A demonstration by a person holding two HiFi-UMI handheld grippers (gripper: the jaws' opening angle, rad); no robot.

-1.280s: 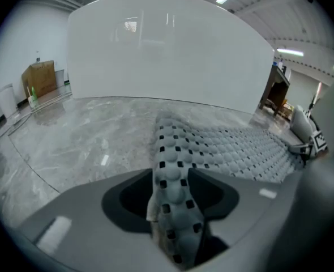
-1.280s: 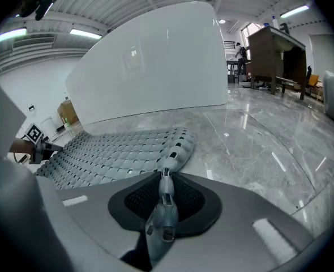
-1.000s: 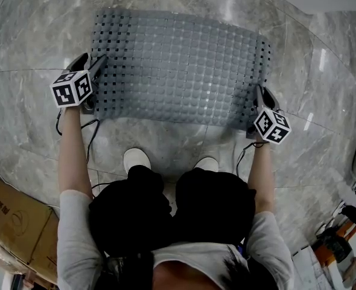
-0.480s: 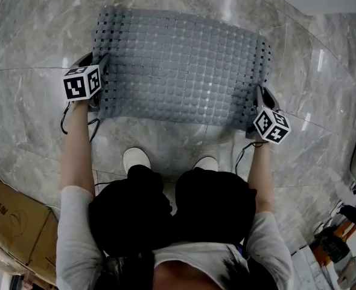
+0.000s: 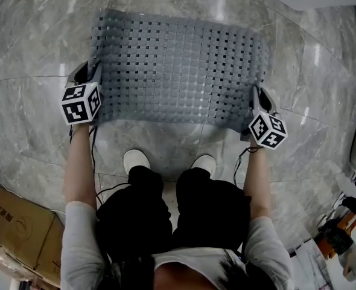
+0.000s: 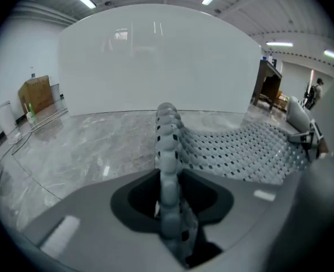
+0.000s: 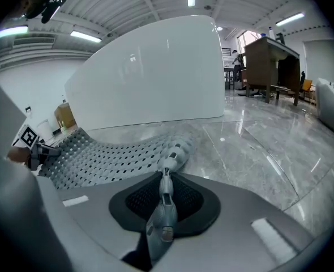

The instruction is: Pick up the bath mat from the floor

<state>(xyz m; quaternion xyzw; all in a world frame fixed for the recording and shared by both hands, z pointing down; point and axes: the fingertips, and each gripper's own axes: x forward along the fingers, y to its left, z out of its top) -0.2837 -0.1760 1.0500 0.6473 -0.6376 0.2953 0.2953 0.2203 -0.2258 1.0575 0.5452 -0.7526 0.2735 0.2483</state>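
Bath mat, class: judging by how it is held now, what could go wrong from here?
1. The left gripper's jaws are closing on just the rim of the bath mat; so shallow a bite may slip under its weight.
2. The right gripper also pinches only a thin edge, and the mat sags between the two, so one slip could drop it.
3. The near edge hangs close to the person's shoes, which might catch it.

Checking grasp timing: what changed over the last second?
The left hand-held gripper moved right onto the left edge of the mat. Its jaws are closing on that edge, which has lifted. The right hand-held gripper kept its grip on the right edge.
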